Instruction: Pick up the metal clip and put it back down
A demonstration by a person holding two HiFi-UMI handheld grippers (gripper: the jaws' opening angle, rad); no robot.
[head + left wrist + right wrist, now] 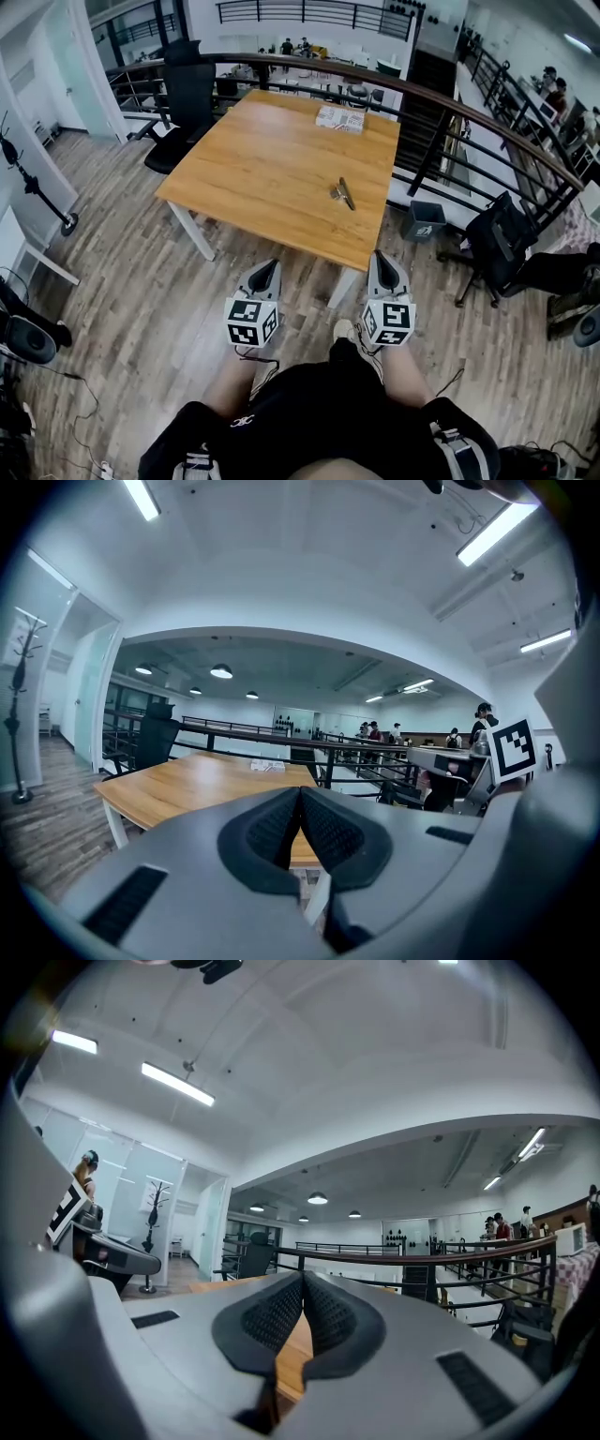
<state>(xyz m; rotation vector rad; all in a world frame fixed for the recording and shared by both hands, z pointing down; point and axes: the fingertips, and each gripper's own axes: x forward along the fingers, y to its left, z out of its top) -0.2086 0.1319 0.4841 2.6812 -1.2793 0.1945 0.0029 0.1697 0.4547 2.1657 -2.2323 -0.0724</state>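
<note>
Bin (424,220): small, dark, open top, on the floor just beside the table's right edge, next to the railing (487,122). What is inside it cannot be made out.

Table (253,169): light wood top, white legs. Two things on it, well apart.
- Clip (343,192): metal, on the bare top in the near right part, closer to the near edge than the far one. It is a slim dark-grey bar lying slantwise, with a shorter bright silvery piece joined at its left side. It lies flat and nothing touches it.
- Packet (339,118): flat, pale and printed, at the far edge.

Left gripper (267,265): jaws closed tip to tip, nothing between the pads. It is held over the floor, short of the table's near edge and pointing toward it.

Right gripper (380,255): jaws likewise pressed together and empty. Its tip is at the near edge by the right corner. The two grippers sit side by side, the clip ahead of them and well apart from both.

Black chair (187,103) stands at the far left corner of the table. A second black chair (502,244) is on the floor to the right, beyond the bin.
</note>
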